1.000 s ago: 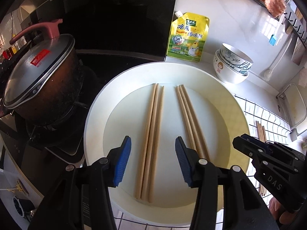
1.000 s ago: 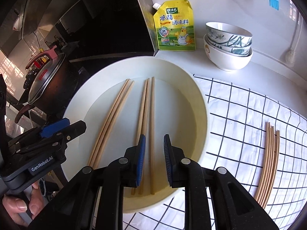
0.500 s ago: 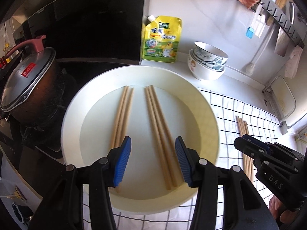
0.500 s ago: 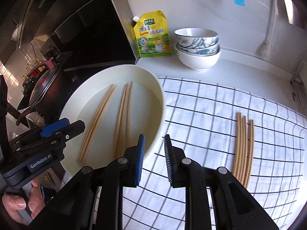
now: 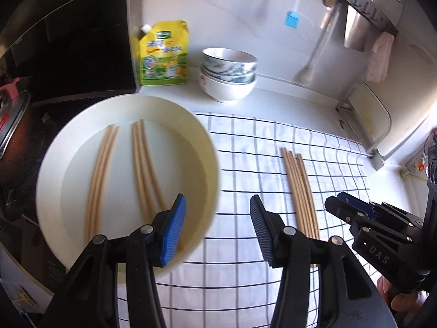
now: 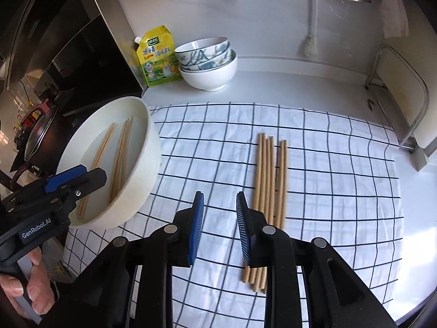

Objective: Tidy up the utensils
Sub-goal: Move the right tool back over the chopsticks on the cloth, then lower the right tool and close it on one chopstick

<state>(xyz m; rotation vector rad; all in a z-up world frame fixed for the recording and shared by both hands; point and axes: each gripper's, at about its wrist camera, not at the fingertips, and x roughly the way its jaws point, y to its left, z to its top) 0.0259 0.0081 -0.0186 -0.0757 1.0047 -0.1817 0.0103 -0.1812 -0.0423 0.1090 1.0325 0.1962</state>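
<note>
A round white basin (image 5: 54, 147) (image 6: 153, 147) holds two bundles of wooden chopsticks (image 5: 142, 169) (image 6: 120, 150). Another bundle of chopsticks (image 5: 300, 188) (image 6: 270, 175) lies on a white checked cloth (image 5: 245, 142) (image 6: 341, 169). My left gripper (image 5: 217, 228) is open and empty over the basin's right rim and the cloth. My right gripper (image 6: 220, 221) is open and empty above the cloth, just left of the near ends of the cloth chopsticks. Each gripper shows in the other's view: the right at the lower right edge (image 5: 347, 213), the left over the basin's near rim (image 6: 76, 180).
Stacked bowls (image 5: 228, 75) (image 6: 207, 63) and a yellow seasoning pouch (image 5: 164, 53) (image 6: 158, 56) stand at the back of the counter. A lidded pot (image 5: 11, 125) (image 6: 38, 134) sits on the stove at left. A rack (image 6: 401, 93) stands at right.
Both grippers have swung right, from over the basin toward the checked cloth and its chopsticks. The right gripper's jaws have opened a little wider. The chopsticks have not moved.
</note>
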